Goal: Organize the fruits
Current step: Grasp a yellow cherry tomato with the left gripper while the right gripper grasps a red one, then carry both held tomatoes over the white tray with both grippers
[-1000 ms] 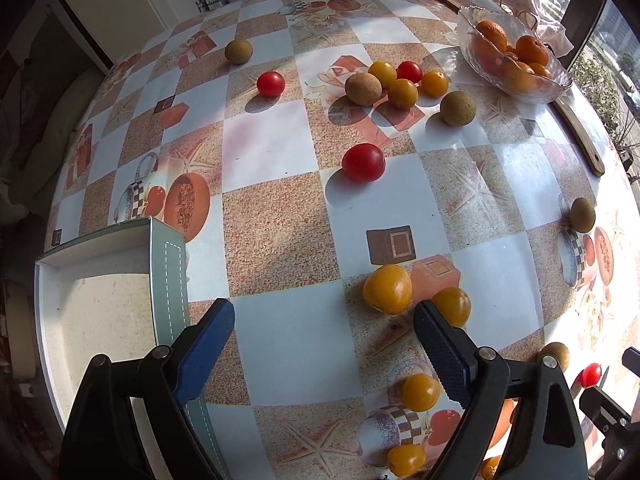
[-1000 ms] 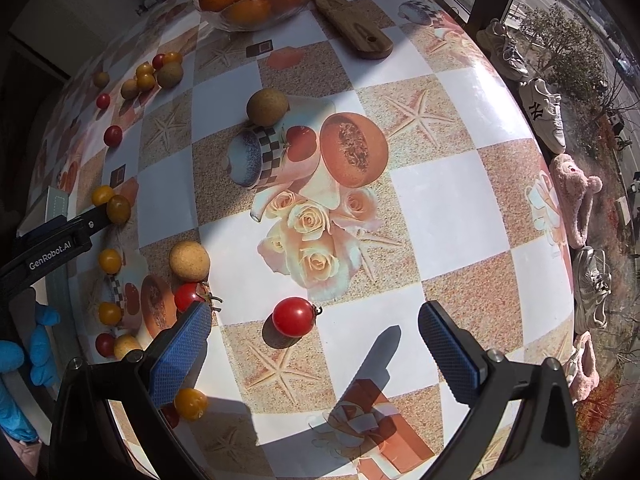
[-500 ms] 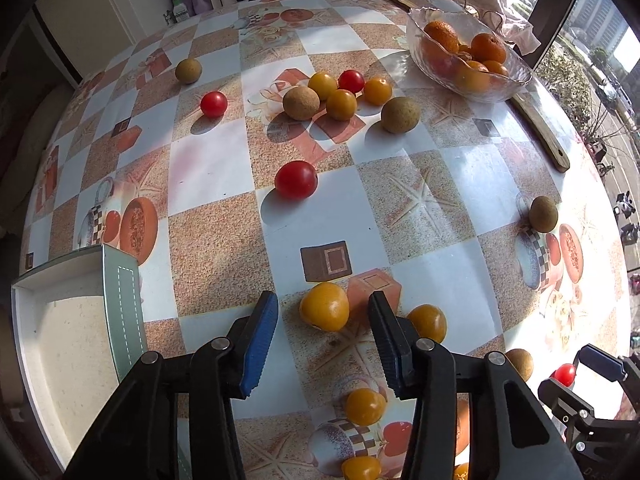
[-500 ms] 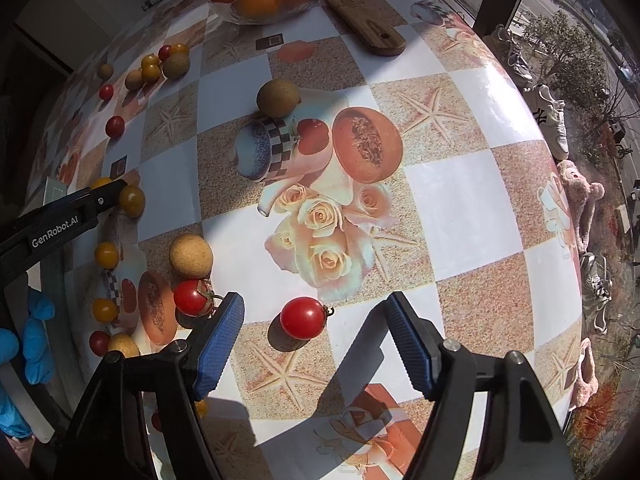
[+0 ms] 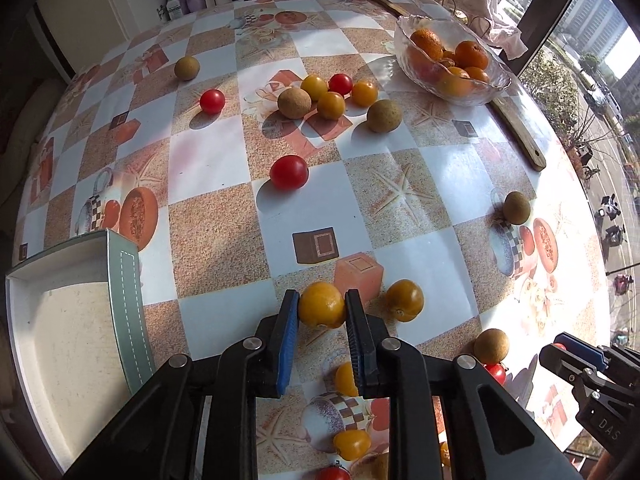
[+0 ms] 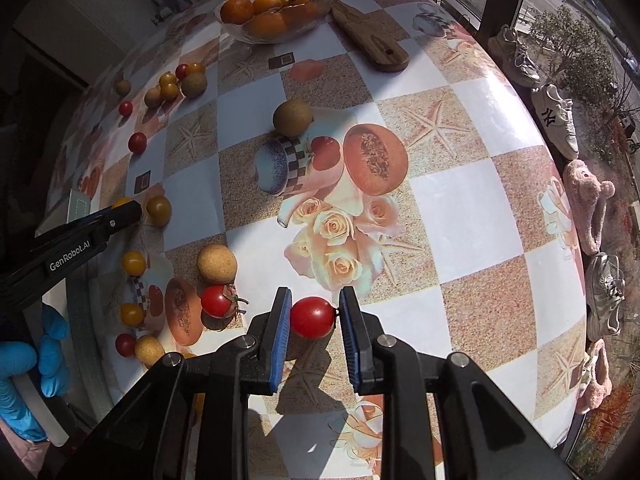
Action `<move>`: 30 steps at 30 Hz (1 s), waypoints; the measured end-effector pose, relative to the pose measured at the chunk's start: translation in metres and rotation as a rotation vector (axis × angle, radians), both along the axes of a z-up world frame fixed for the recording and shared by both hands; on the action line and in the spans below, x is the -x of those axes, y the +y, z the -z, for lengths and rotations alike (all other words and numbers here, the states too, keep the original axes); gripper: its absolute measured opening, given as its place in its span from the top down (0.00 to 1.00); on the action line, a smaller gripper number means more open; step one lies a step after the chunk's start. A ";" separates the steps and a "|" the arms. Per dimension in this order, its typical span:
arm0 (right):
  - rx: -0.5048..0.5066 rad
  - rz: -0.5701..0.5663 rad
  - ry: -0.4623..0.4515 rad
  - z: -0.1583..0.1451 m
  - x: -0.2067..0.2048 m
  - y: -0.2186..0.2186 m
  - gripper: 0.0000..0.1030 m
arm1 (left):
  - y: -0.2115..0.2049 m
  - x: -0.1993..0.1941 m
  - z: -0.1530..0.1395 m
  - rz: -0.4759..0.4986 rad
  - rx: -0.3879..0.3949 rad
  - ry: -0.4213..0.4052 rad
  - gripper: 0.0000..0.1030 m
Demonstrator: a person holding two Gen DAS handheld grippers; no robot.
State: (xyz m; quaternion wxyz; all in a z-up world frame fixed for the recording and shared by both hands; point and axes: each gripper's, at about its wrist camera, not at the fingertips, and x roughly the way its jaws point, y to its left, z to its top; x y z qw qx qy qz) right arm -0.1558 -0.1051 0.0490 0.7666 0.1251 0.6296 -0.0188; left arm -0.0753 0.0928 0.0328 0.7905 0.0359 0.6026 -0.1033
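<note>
Both claws went from wide to narrow: our left claw is closing on the yellow tomato, right claw grips the red tomato. Ready to lift off bench.

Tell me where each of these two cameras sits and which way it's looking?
Left wrist view: sits on the left gripper, looking steeply down at the checked tablecloth; its closing blue-padded jaws flank a yellow-orange round fruit.
Right wrist view: sits on the right gripper, also looking down; it is shut on a red cherry tomato; a blue-gloved hand shows.
Shared: the clear glass bowl of oranges, and each view shows the other gripper.
</note>
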 end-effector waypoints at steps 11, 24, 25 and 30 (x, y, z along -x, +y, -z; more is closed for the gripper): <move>-0.040 -0.029 -0.038 -0.024 -0.014 0.024 0.74 | 0.031 0.017 -0.027 -0.035 0.038 -0.005 0.76; -0.087 -0.186 -0.060 -0.038 -0.043 0.120 0.74 | 0.126 0.031 -0.043 -0.173 0.022 -0.031 0.76; -0.090 -0.202 -0.062 -0.039 -0.046 0.130 0.74 | 0.136 0.032 -0.043 -0.187 0.015 -0.035 0.76; -0.119 -0.302 -0.070 -0.041 -0.060 0.188 0.74 | 0.185 0.034 -0.037 -0.269 -0.023 -0.036 0.76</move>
